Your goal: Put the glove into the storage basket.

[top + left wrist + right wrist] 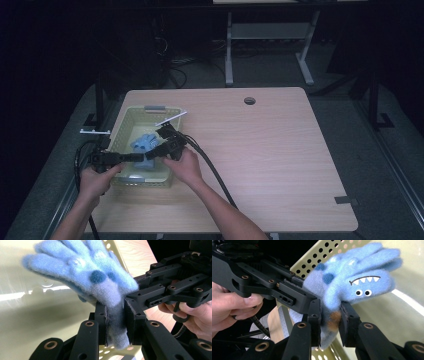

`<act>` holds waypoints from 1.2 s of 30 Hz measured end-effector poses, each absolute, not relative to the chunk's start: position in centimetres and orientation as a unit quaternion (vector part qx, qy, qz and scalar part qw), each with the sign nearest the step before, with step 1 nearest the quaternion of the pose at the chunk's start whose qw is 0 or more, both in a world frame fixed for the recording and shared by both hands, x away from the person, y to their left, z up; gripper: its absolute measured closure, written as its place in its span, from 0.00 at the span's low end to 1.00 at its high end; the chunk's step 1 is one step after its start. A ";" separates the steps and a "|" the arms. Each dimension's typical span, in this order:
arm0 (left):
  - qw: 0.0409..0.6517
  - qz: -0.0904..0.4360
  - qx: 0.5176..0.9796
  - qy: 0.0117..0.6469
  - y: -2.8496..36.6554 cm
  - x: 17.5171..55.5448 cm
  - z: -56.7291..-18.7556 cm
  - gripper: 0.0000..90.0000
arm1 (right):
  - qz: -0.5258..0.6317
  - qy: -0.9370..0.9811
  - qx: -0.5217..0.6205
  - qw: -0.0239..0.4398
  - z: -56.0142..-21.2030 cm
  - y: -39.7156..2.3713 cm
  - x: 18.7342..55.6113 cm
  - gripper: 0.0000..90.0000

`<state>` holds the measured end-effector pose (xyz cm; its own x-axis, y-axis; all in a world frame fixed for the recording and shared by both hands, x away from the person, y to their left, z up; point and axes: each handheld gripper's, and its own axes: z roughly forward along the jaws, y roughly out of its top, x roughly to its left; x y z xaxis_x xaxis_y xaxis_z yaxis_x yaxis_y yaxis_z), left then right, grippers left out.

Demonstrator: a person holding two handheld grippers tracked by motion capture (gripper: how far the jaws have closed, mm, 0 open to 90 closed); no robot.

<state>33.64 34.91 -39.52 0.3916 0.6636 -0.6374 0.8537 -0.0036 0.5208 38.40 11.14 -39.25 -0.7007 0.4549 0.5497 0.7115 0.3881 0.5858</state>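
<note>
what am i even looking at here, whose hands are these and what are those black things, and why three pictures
A person sits at a wooden table and holds a hand-operated tool in each hand: black two-jaw tongs with a trailing cable. There is no robot arm.

The high view comes from a camera above the table. It shows the left tongs and the right tongs meeting over a pale perforated basket.

The other two pictures come from small cameras riding on the tongs, each looking along its own jaws.

Both tongs are shut on fuzzy blue gloves. The left tongs pinch a glove's cuff. The right tongs pinch one with a cartoon face on it. Each of these views also shows the other hand's tongs gripping alongside.

A white strip lies across the basket's far corner.
</note>
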 end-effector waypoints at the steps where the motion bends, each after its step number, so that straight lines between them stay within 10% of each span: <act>1: 0.452 -0.105 0.701 0.541 34.9 33.6 -39.6 0.82 | -0.421 -0.820 -0.357 0.151 -39.3 11.2 38.4 0.81; 36: 0.282 -0.039 0.764 0.579 32.5 35.6 -41.2 0.75 | -0.400 -0.831 -0.366 0.127 -39.0 10.6 38.6 0.75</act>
<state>35.59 32.46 -41.24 0.3272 0.8627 -0.3855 0.9064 -0.1713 0.3860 38.65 10.58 -39.00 -0.6998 0.5073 0.5029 0.7096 0.4125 0.5713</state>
